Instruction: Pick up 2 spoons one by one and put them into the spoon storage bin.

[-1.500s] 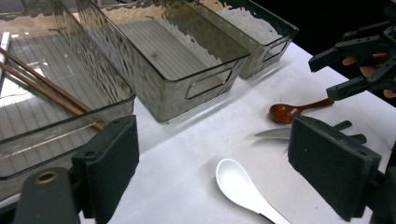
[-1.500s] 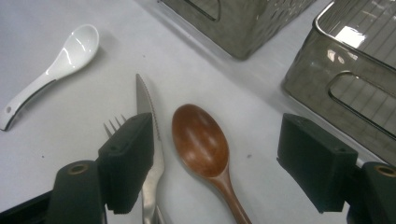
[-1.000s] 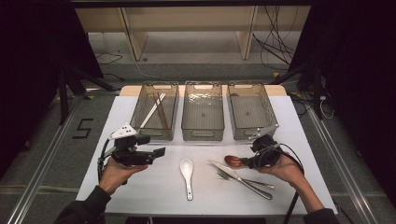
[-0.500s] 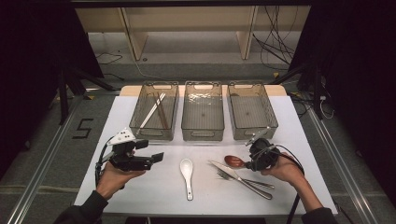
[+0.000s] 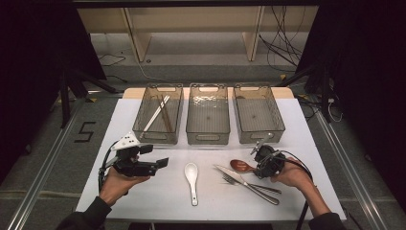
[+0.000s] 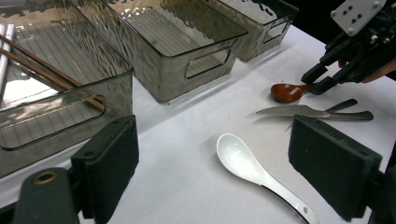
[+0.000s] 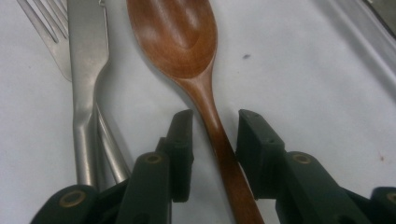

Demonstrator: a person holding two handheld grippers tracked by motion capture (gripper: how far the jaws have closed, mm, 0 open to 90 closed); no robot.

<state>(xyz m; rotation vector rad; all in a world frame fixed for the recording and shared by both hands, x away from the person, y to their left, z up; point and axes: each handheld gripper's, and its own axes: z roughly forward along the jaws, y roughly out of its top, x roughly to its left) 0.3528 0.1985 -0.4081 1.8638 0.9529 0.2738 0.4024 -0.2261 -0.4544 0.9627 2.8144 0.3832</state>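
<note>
Right gripper (image 7: pixel 212 154), jaws just closing, straddles the wooden spoon (image 7: pixel 187 51) handle without yet pinching it; the spoon lies flat near the tabletop's (image 5: pixel 158 191) right edge. Left gripper (image 6: pixel 229 177) waits released.

A white table (image 5: pixel 143 201) carries three clear bins (image 5: pixel 208 120) in a row along its far side. Nearer than the middle bin lies a white spoon (image 5: pixel 191 175). Right of that spoon lie a wooden spoon (image 5: pixel 241 166), a knife (image 5: pixel 234 176) and a fork (image 5: pixel 249 184), the knife and fork crossing.
</note>
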